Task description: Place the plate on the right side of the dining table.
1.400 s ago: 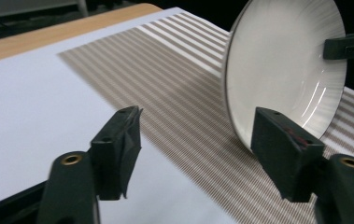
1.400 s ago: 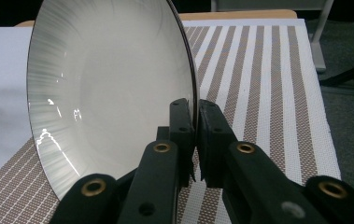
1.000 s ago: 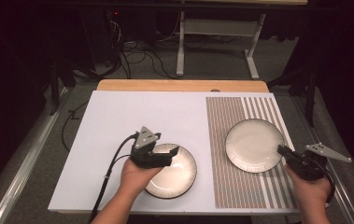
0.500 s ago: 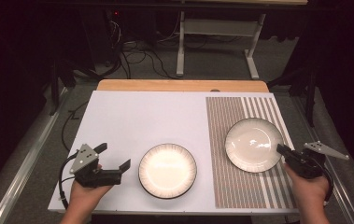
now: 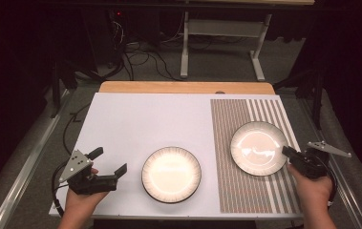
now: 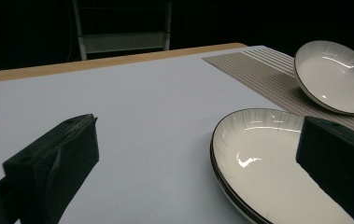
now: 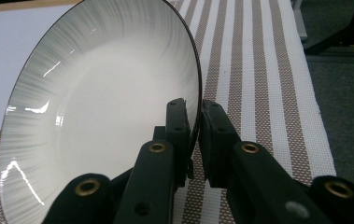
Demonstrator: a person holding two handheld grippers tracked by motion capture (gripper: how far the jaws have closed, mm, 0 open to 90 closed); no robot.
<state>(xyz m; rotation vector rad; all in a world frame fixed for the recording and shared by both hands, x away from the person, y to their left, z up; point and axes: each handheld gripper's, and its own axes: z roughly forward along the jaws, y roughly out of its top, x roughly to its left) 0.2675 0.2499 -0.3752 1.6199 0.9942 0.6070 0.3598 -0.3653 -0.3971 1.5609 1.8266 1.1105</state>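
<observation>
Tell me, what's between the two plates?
Nothing stands there. In the high view, bare white table and the edge of the striped mat separate the near plate from the far plate.

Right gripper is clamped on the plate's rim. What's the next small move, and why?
Probably lift the white ribbed plate with the dark rim off the striped placemat: the right gripper is shut on its edge, and the open left gripper stands apart from the matching plate.

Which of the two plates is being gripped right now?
The plate on the striped mat: the right gripper is shut on its rim. The plate on the plain white surface lies free, apart from the open left gripper.
</observation>
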